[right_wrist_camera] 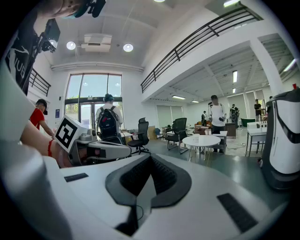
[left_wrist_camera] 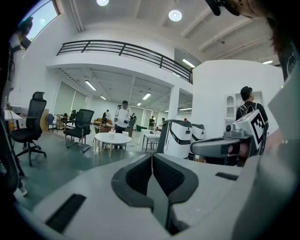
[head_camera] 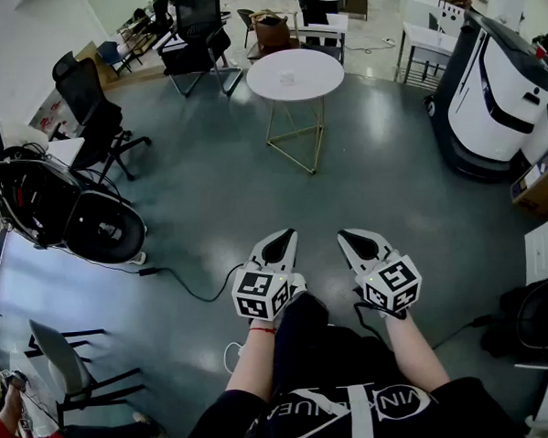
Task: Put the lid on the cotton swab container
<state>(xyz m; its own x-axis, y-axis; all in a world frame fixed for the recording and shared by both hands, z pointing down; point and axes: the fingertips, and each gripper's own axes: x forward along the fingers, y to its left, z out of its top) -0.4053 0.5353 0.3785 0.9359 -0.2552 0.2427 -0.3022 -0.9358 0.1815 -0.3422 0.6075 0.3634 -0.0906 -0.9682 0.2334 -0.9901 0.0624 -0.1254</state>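
A small clear container (head_camera: 288,77) stands on a round white table (head_camera: 317,69) far ahead across the floor; I cannot make out a lid. Both grippers are held side by side in front of the person's body, well short of that table. The left gripper (head_camera: 280,237) is shut with nothing between its jaws, and its dark pads meet in the left gripper view (left_wrist_camera: 152,158). The right gripper (head_camera: 356,238) is also shut and empty, as its own view (right_wrist_camera: 150,160) shows. The table (left_wrist_camera: 112,138) (right_wrist_camera: 201,140) appears small in both gripper views.
Grey floor lies between me and the table. Black office chairs (head_camera: 90,109) and black equipment (head_camera: 49,202) stand at the left, with a cable (head_camera: 181,284) on the floor. A large white machine (head_camera: 501,96) is at the right. A folding chair (head_camera: 62,362) is near left. People stand beyond the table (left_wrist_camera: 123,117).
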